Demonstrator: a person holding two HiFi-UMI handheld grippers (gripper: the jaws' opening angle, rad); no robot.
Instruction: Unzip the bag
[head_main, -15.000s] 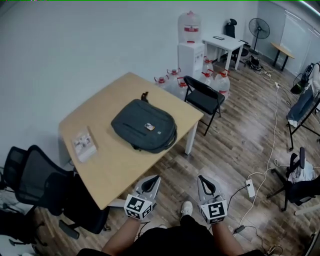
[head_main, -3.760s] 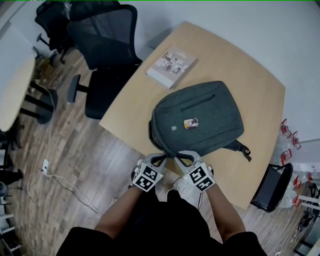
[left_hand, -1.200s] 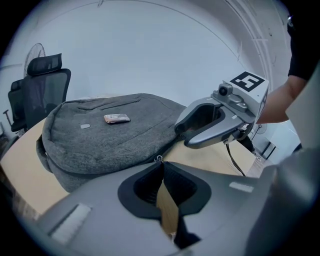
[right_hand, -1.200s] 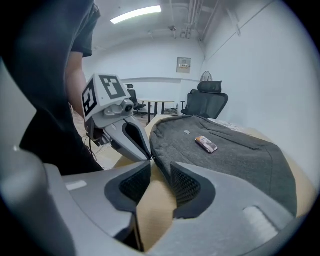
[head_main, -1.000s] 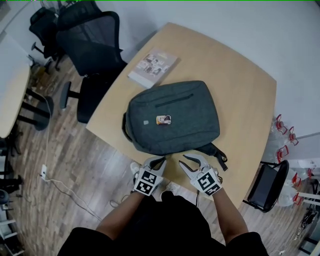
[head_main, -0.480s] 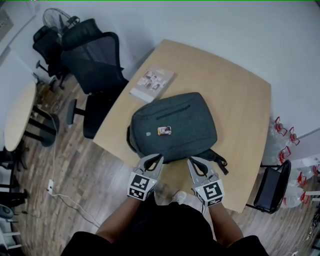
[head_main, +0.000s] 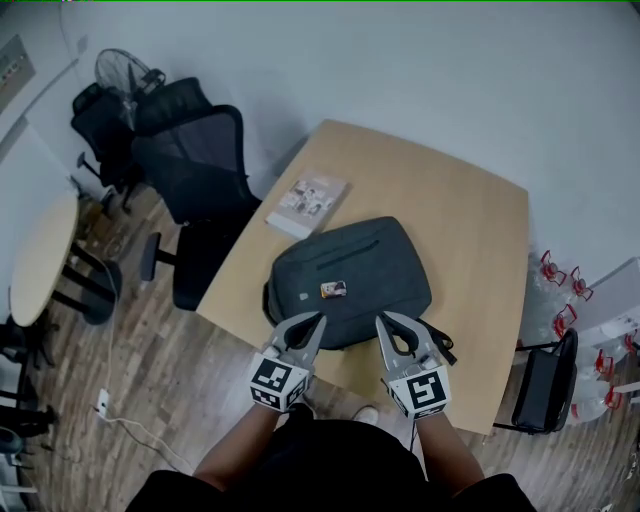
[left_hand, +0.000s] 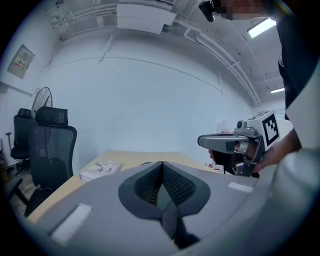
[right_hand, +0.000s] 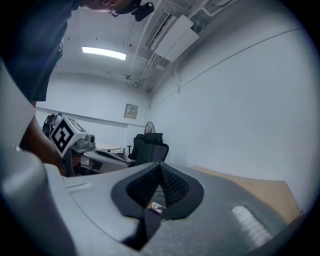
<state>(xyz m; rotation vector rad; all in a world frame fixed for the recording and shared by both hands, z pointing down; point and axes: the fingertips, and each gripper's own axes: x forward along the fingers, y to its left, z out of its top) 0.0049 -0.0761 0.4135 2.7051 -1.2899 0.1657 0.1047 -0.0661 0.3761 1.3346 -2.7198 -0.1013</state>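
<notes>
Your top (head_main: 330, 475) is black with short sleeves, and the forearms are bare below them. Your left gripper (head_main: 318, 317) and right gripper (head_main: 380, 318) match: both have smooth pale grey shells that taper into two long, curved jaws. The pads (left_hand: 172, 184) lining the jaws are black and ribbed (a fine cross-hatch, seen close up). At the back of each gripper sits a white cube (head_main: 272, 383) printed with bold black square markers.
</notes>
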